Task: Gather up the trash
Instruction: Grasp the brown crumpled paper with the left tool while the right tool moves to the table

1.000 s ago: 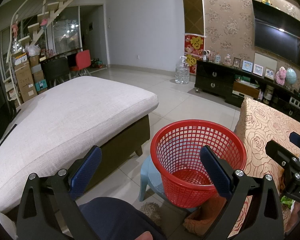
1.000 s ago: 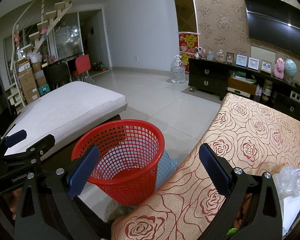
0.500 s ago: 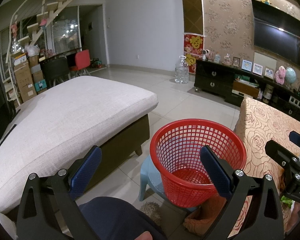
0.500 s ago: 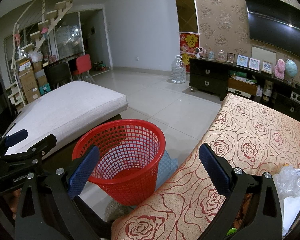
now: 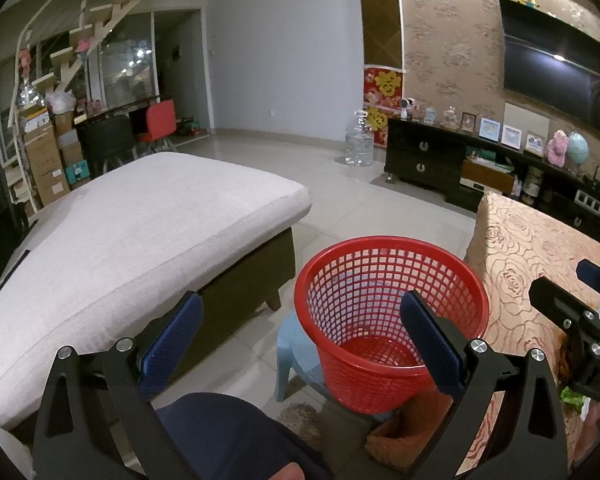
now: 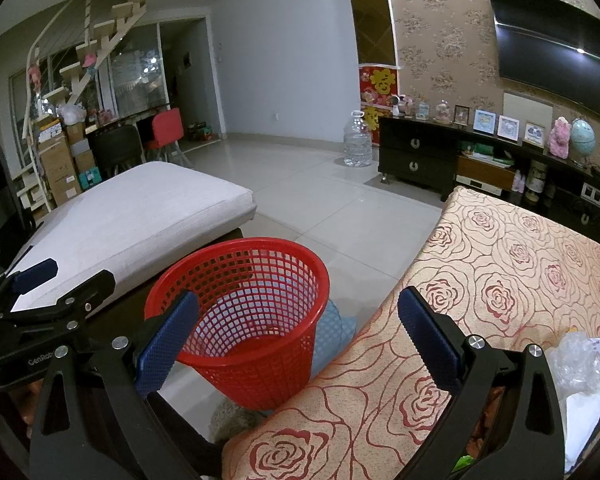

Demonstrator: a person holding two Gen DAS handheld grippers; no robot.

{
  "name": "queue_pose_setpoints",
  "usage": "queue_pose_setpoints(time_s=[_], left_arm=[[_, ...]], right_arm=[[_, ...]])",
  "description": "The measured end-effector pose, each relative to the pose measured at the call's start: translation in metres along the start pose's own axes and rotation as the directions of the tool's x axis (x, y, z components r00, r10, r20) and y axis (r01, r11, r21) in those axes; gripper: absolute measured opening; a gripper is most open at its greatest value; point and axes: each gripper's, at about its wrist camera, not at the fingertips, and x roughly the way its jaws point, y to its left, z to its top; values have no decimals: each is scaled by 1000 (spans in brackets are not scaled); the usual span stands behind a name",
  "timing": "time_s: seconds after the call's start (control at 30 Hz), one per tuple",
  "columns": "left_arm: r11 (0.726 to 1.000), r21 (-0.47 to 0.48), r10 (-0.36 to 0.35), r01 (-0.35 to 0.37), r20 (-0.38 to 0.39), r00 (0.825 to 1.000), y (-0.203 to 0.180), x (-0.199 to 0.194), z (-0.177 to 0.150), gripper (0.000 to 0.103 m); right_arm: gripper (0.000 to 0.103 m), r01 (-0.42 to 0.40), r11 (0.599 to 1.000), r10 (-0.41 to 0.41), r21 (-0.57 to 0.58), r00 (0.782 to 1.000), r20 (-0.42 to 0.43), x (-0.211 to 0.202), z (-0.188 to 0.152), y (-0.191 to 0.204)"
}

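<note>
A red mesh basket (image 5: 388, 320) (image 6: 256, 316) rests tilted on a pale blue stool (image 5: 296, 356), between a grey cushioned seat and a rose-patterned table. It looks empty inside. My left gripper (image 5: 300, 336) hangs open just before the basket, nothing between its blue pads. My right gripper (image 6: 296, 332) is also open, held over the table's near left edge beside the basket. Crumpled clear plastic and white paper trash (image 6: 580, 372) lies on the table at the far right, partly hidden by the right finger. A green scrap (image 5: 572, 396) shows behind the right gripper.
The grey cushioned seat (image 5: 120, 240) fills the left. The rose-patterned tablecloth (image 6: 500, 280) covers the right. A dark-clothed knee (image 5: 228, 436) sits low in the left wrist view. Tiled floor, a water jug (image 6: 357, 146) and a black TV cabinet (image 6: 420, 156) lie beyond.
Almost nothing has changed; both grippers stay open and nearly still, with only a slight drift of the views.
</note>
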Motion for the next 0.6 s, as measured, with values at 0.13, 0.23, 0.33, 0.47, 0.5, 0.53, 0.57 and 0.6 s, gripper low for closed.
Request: queue_pose_setpoints(time_s=[0.13, 0.23, 0.33, 0.47, 0.5, 0.53, 0.57, 0.6], left_arm=[[1000, 15, -26, 26, -2, 1000, -6, 1, -1, 95], [998, 31, -61, 62, -12, 998, -13, 2, -4, 95], [993, 49, -111, 112, -29, 993, -22, 3, -6, 95], [985, 68, -155, 158, -44, 987, -34, 5, -9, 95], [982, 74, -170, 173, -50, 984, -38, 6, -11, 95], [979, 82, -184, 189, -56, 981, -44, 7, -13, 95], [975, 90, -198, 203, -63, 978, -49, 7, -14, 95], [972, 98, -209, 215, -67, 976, -53, 8, -15, 95]], right_arm=[[97, 14, 999, -14, 31, 1000, 7, -9, 0, -11], [97, 37, 998, -38, 42, 999, 14, -17, -2, -21], [97, 92, 994, -93, 57, 995, 18, -30, -4, -37], [97, 166, 981, -168, 105, 986, 18, -47, -10, -68], [97, 190, 974, -193, 127, 981, 15, -54, -12, -79], [97, 211, 967, -215, 144, 977, 12, -59, -15, -89], [97, 226, 962, -231, 154, 973, 10, -62, -18, -95], [97, 245, 955, -250, 168, 968, 8, -66, -20, -103]])
